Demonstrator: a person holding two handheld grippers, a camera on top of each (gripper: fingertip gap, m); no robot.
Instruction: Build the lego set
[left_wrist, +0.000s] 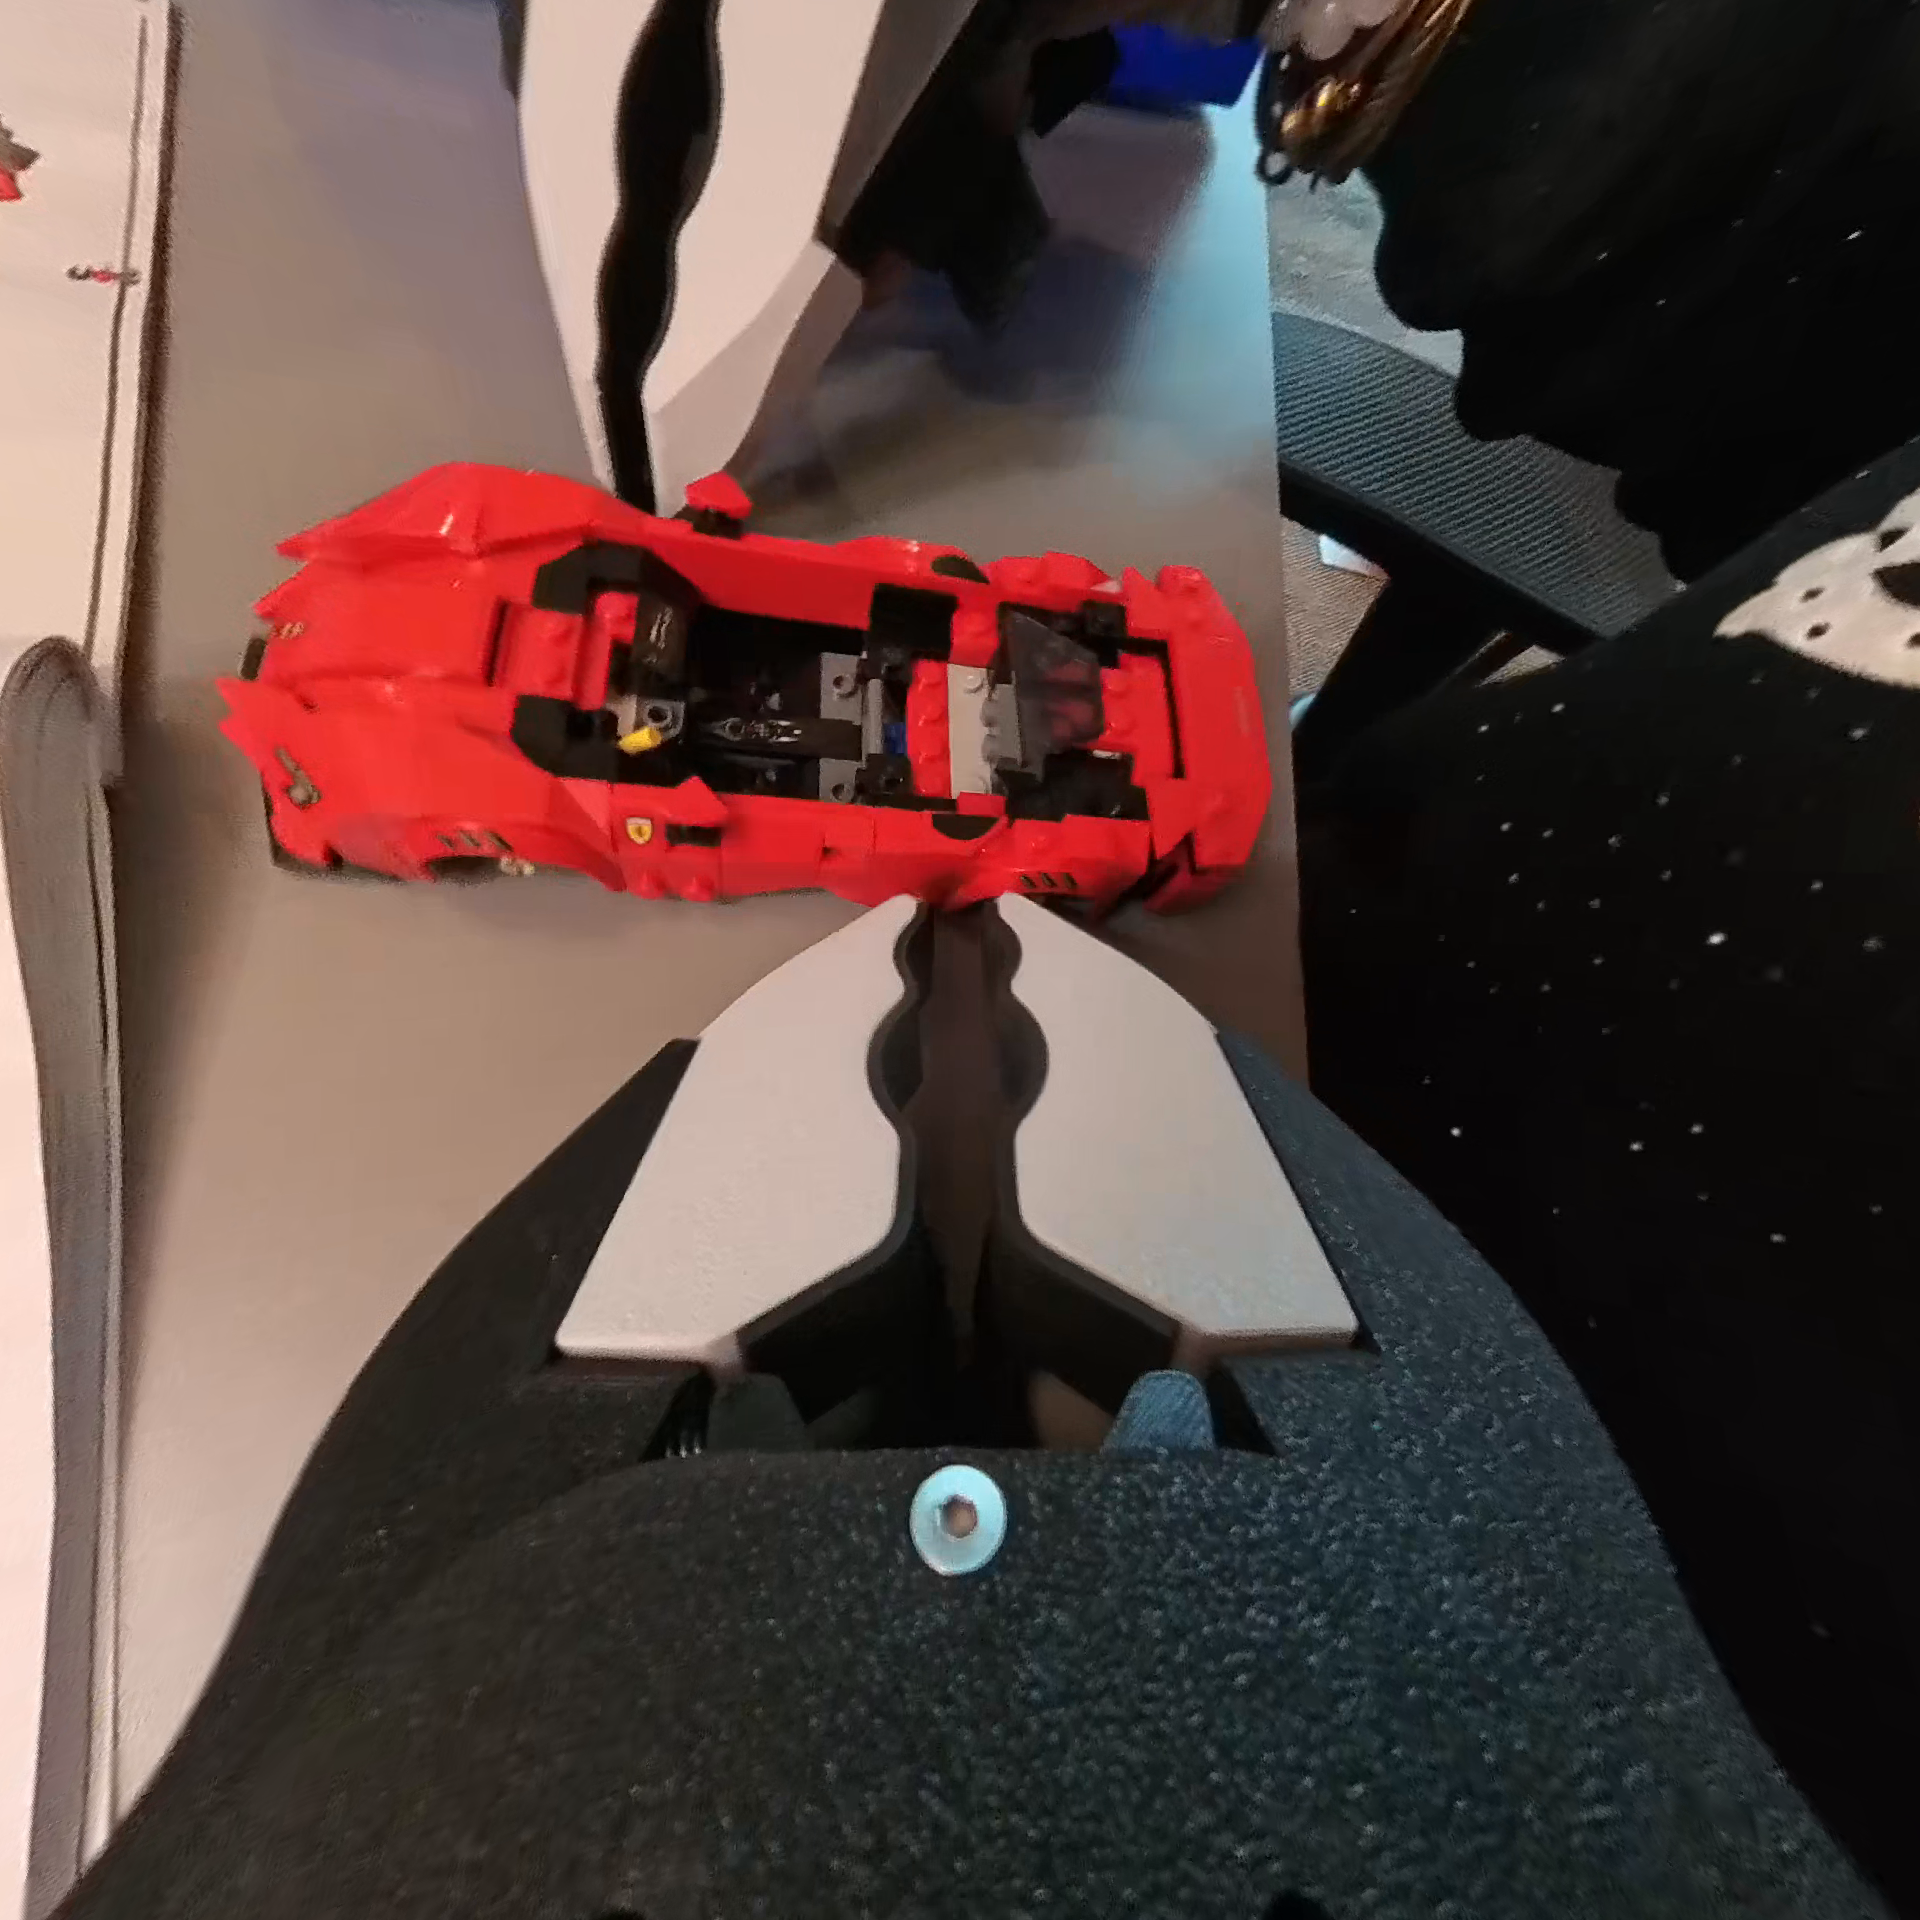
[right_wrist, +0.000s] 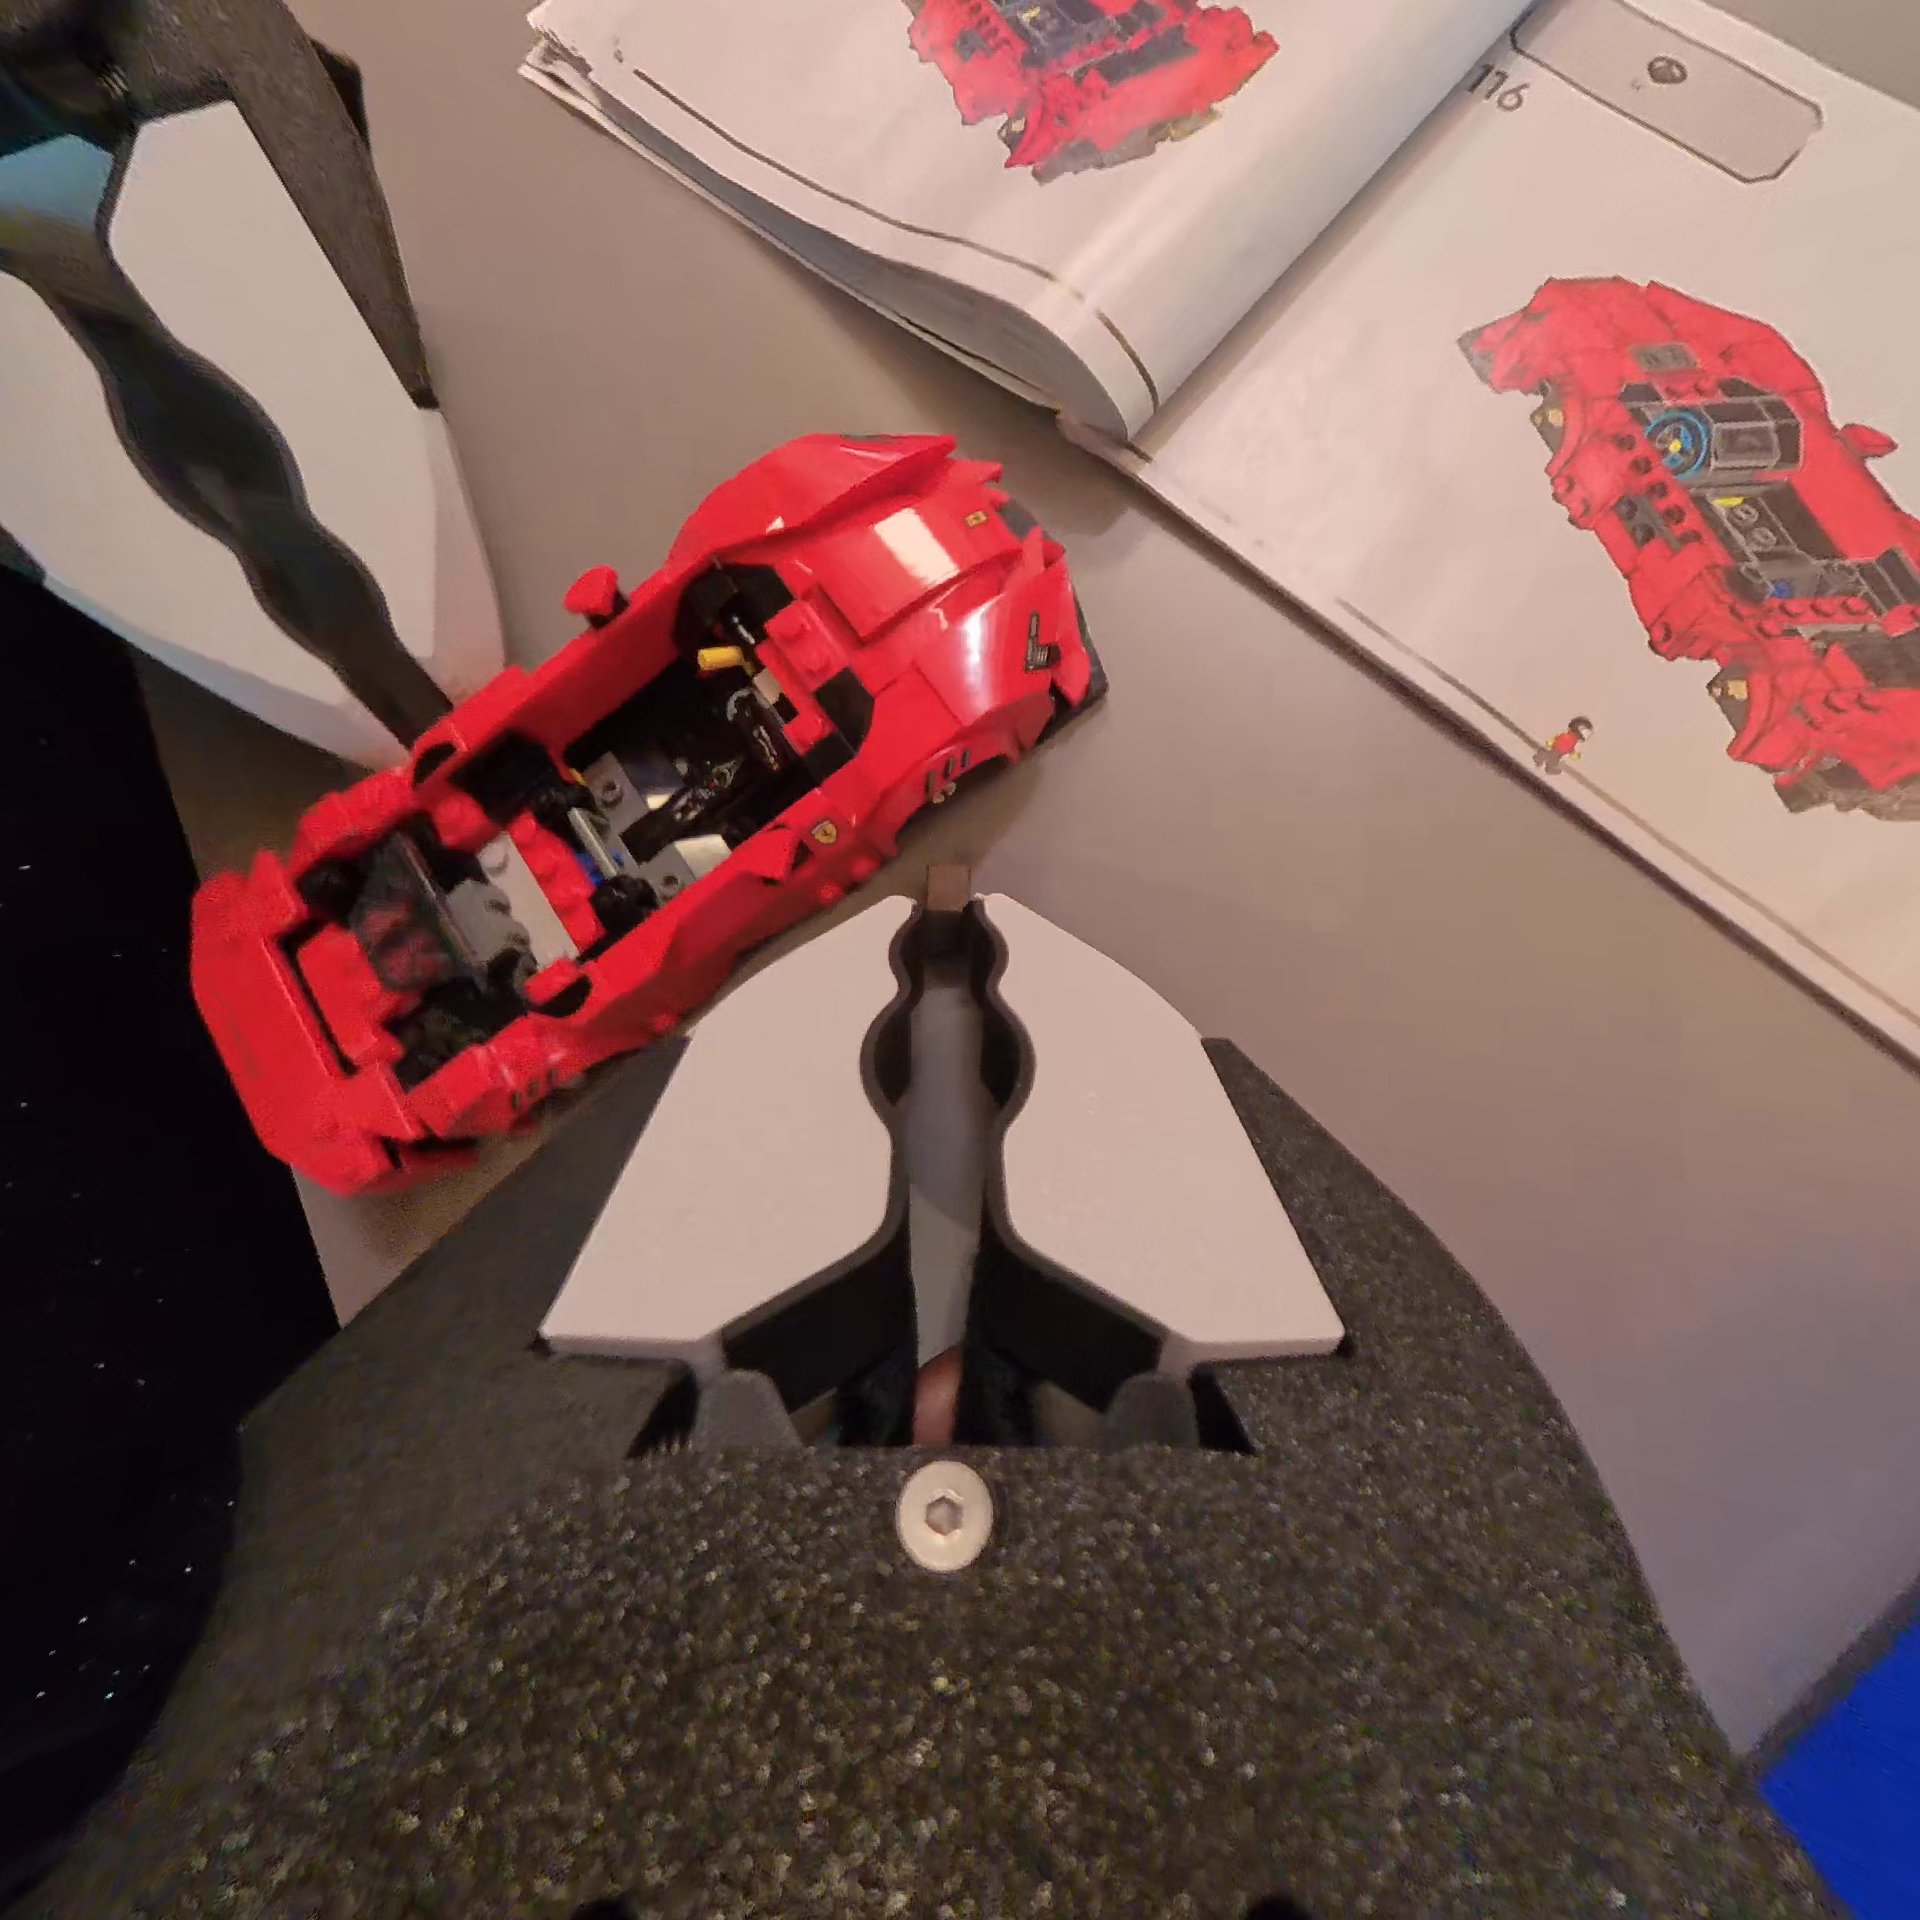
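Grey table (right_wrist: 1299, 935), red lego car (left_wrist: 748, 686) lying crosswise before left gripper (left_wrist: 956, 914), clenched tips touching its flank; right gripper (right_wrist: 945, 909) pinching small dark piece (right_wrist: 945, 886), car just up-left

office-like desk | grey tabletop (right_wrist: 1299, 935) | mesh office chair (left_wrist: 1382, 436) | open instruction booklet (right_wrist: 1351, 468)

Each wrist camera looks down along its own fingers, close above the table (left_wrist: 416, 1039). Both views share the red car (left_wrist: 748, 686) (seen from opposite sides).
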